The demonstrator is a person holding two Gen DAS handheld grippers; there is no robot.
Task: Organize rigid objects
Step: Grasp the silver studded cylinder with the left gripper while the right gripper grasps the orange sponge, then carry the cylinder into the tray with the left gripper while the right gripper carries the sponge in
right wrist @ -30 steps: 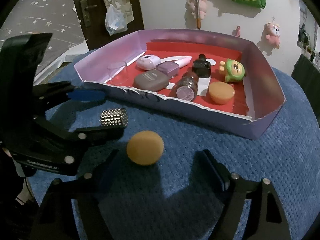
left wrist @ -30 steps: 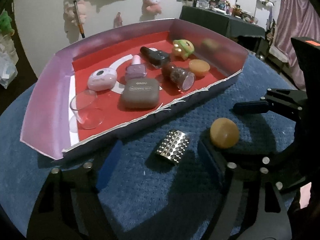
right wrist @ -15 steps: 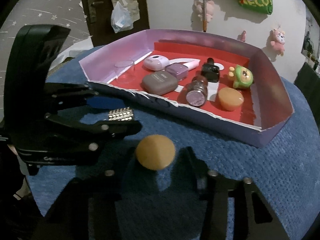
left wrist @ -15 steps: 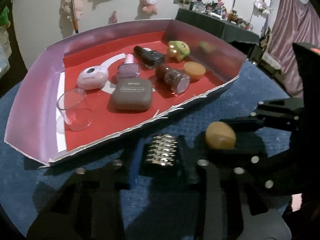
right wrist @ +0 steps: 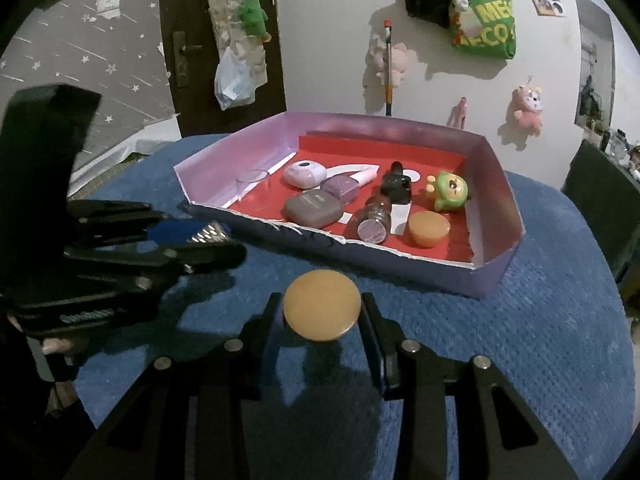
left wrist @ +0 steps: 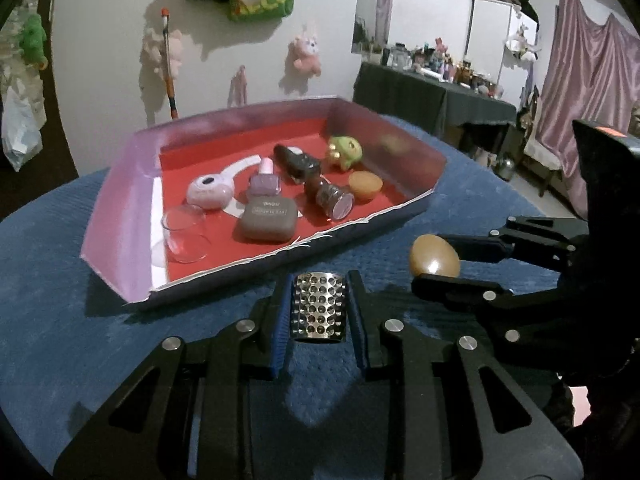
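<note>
My left gripper [left wrist: 320, 308] is shut on a studded silver cylinder [left wrist: 319, 306] and holds it above the blue table. It also shows in the right wrist view [right wrist: 210, 234]. My right gripper [right wrist: 322, 312] is shut on an orange round object [right wrist: 322, 306], which also shows in the left wrist view [left wrist: 434, 256]. A shallow tray [left wrist: 120, 220] with purple walls and a red floor lies just beyond both grippers. It holds a glass cup [left wrist: 184, 232], a brown case [left wrist: 268, 220], nail polish bottles [left wrist: 265, 182], a green toy [left wrist: 346, 152] and an orange disc [left wrist: 364, 186].
The blue cloth table [right wrist: 540, 340] extends right of the tray. A white wall with hung plush toys [right wrist: 528, 106] stands behind it. A dark door [right wrist: 184, 48] is at the far left. A cluttered dark side table [left wrist: 432, 92] stands at the back right.
Both grippers closed on their objects and lifted them off the cloth. The cameras rose, so more of the wall and room shows.
</note>
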